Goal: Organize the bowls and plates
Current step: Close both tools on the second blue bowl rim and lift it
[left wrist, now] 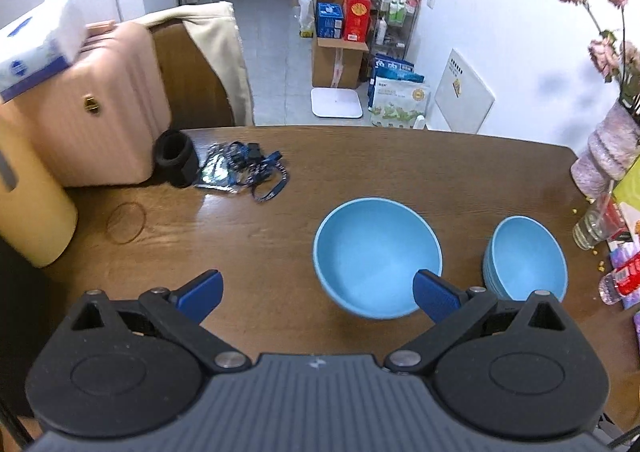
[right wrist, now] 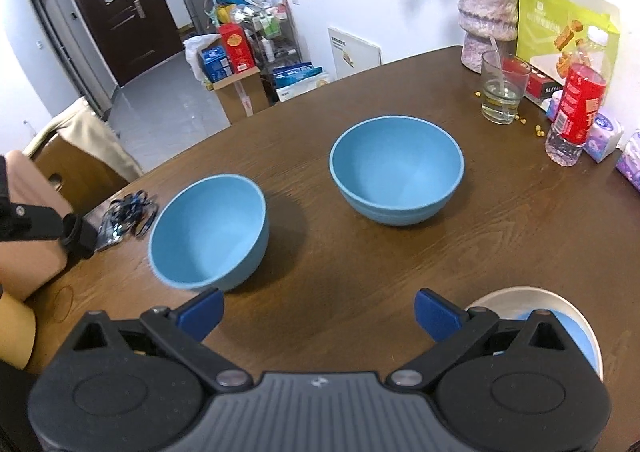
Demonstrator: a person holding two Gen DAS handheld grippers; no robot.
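Note:
A single blue bowl (left wrist: 378, 256) sits on the wooden table (left wrist: 260, 236), just ahead and right of my open, empty left gripper (left wrist: 318, 296). A stack of blue bowls (left wrist: 526, 258) stands to its right. In the right wrist view the single bowl (right wrist: 208, 230) is at left and tilted, and the stack (right wrist: 396, 168) is farther back at centre. My right gripper (right wrist: 318, 312) is open and empty over bare table. A white plate with a blue one on it (right wrist: 560, 320) lies under its right finger. Part of the left gripper shows at the left edge.
A pink suitcase (left wrist: 92, 104), a black cup (left wrist: 176, 158) and a blue lanyard (left wrist: 256, 168) lie far left. A vase (right wrist: 486, 12), a glass of water (right wrist: 502, 88), a red-label bottle (right wrist: 574, 112) and snack packs crowd the right edge.

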